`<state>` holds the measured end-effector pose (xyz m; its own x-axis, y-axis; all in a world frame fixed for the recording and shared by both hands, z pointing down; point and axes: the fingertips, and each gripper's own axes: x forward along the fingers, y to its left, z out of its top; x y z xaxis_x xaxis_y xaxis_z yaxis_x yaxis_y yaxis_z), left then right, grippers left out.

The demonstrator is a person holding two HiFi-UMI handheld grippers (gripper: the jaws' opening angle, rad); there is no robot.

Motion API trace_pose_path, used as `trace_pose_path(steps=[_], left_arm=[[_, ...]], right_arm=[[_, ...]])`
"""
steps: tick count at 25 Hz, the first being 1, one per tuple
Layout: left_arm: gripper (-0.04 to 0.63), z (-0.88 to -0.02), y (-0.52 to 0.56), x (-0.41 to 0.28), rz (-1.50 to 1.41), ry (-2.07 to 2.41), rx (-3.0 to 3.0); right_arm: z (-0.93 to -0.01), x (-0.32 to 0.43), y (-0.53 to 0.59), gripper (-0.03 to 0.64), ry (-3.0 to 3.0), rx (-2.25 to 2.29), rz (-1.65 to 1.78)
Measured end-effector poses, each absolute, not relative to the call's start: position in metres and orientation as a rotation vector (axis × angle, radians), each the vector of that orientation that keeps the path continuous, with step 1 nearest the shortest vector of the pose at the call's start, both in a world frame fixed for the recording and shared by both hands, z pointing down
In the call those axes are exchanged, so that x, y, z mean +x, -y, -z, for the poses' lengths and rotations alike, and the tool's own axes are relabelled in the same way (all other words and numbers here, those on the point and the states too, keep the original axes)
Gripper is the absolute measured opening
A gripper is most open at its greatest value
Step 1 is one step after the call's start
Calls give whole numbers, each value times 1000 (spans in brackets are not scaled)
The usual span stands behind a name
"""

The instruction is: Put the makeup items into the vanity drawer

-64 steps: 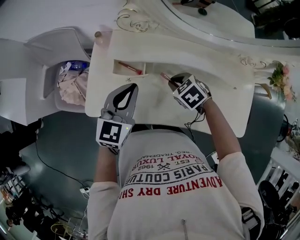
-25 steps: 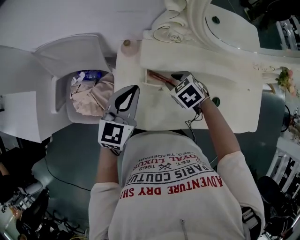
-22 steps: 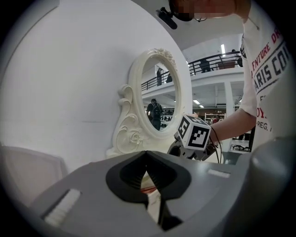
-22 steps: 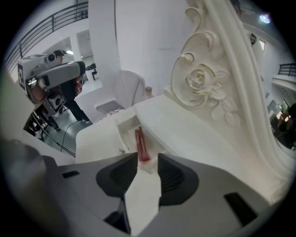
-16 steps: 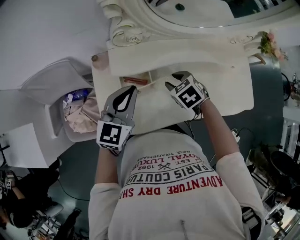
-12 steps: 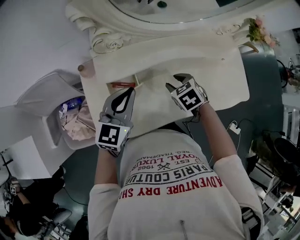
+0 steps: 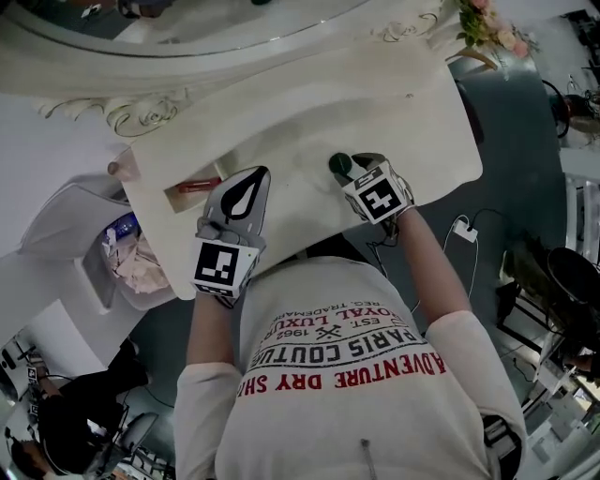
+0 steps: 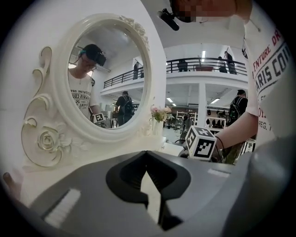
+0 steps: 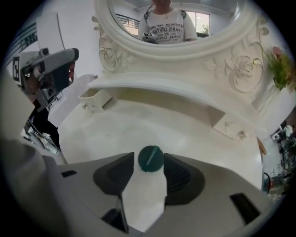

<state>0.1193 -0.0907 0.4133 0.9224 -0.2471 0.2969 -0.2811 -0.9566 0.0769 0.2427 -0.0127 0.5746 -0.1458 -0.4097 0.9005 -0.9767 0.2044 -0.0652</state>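
**Two claws over a cream vanity desk, a green lid between the right pair**

Well left of the left claw (image 8: 147,153), an open white bin (image 7: 94,272) is holding crumpled waste beside the desk (image 7: 281,141). Just left of that claw's tip, the small drawer (image 7: 178,195) is standing open with a red stick (image 7: 199,185) lying inside. The left claw's jaws are resting together with nothing between them, pointing toward the carved oval mirror (image 8: 104,74). Beyond the mirror, a bright hall with a railed upper gallery (image 8: 203,60) is showing, with people standing about.

The right claw (image 9: 149,157) is pointing steeply down at the bare desk top. Its jaws have just been opening and are standing apart, with a dark green round lid (image 9: 151,159) lying on the desk between the tips. Far right of it, pink flowers (image 7: 489,21) are sitting at the desk's back corner, and a cable (image 7: 464,230) is trailing over the dark floor.
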Motion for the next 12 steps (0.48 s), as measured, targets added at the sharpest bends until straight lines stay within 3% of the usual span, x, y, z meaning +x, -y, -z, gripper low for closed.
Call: trace_pose_path(steps=[12], left_arm=[[9, -434, 73, 133, -531, 507, 2863]], right_arm=[[-611, 254, 23, 211, 1748, 1259, -955]])
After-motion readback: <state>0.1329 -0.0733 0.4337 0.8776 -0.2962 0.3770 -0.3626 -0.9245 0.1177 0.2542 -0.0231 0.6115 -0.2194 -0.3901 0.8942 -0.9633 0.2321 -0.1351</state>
